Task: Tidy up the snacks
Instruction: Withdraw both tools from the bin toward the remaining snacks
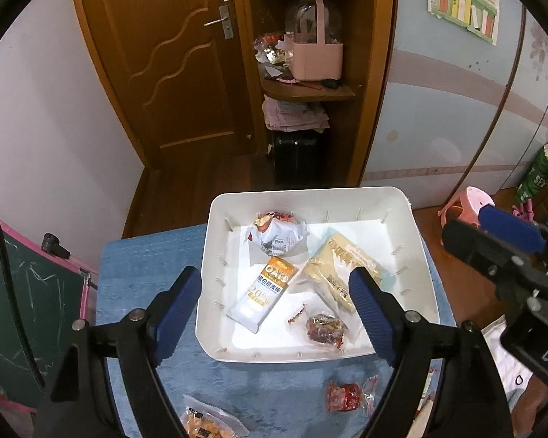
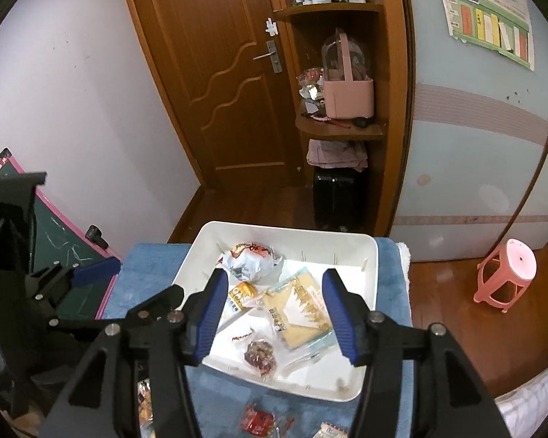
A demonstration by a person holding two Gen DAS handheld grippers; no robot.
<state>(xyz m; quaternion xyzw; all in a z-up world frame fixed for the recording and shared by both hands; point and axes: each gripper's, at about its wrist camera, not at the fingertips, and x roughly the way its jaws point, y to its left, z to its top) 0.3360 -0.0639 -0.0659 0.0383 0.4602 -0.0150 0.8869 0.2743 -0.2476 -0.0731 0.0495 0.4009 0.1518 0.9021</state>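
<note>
A white bin (image 1: 398, 200) (image 2: 369, 255) sits on a blue cloth (image 1: 142, 266) (image 2: 149, 262). Inside lie a white and orange oat bar (image 1: 263, 297) (image 2: 239, 294), a crumpled silver and red pack (image 1: 277, 235) (image 2: 250, 257), a yellow pack (image 1: 332, 266) (image 2: 301, 308) and a small clear-wrapped dark snack (image 1: 325, 328) (image 2: 260, 356). A red wrapped snack (image 1: 349, 396) (image 2: 257, 419) and an orange-filled bag (image 1: 208, 425) lie on the cloth in front. My left gripper (image 1: 276, 286) is open and empty above the bin's near side. My right gripper (image 2: 274, 290) is open and empty over the bin.
A green chalkboard with a pink frame (image 1: 25, 292) (image 2: 65, 237) stands left of the table. A pink stool (image 2: 507, 273) (image 1: 464, 204) stands on the wooden floor at right. A wooden door (image 1: 175, 54) and corner shelves with a pink basket (image 1: 318, 54) are behind.
</note>
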